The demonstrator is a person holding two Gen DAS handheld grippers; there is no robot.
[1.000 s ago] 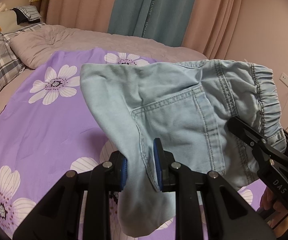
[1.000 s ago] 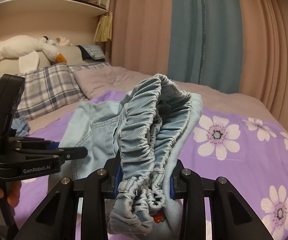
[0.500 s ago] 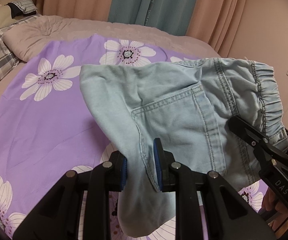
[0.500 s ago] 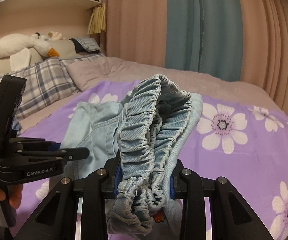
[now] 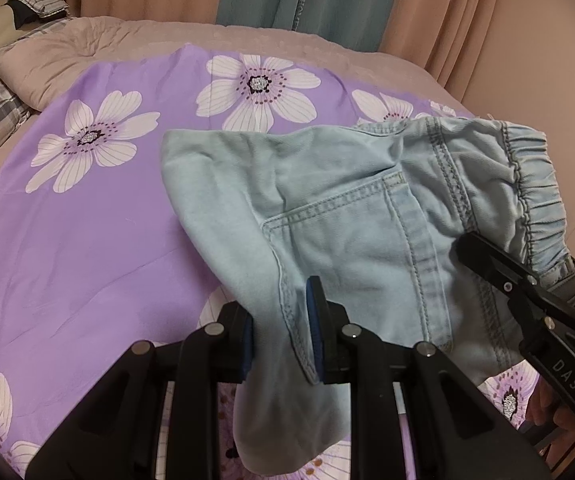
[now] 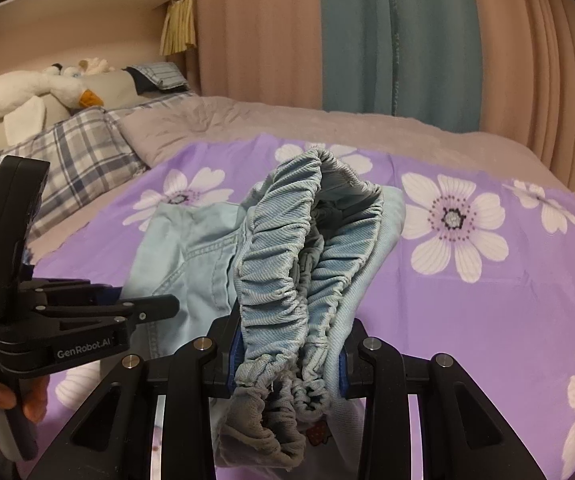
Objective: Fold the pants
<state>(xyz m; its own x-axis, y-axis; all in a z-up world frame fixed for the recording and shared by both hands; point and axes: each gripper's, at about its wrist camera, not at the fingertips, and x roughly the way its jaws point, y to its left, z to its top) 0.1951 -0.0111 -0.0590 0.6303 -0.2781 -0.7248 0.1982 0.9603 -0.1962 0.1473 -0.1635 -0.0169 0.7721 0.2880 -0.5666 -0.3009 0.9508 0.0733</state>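
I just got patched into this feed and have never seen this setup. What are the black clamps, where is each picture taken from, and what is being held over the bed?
There is no robot arm. A person holds a black two-finger clamp in each hand, with a fisheye camera on each looking along its fingers.

In the left wrist view, the left gripper is shut on a leg edge of the light blue denim pants. In the right wrist view, the right gripper is shut on the bunched elastic waistband.

The pants hang between the clamps above the purple bedspread with white flowers. A plaid pillow lies at the bed's head.
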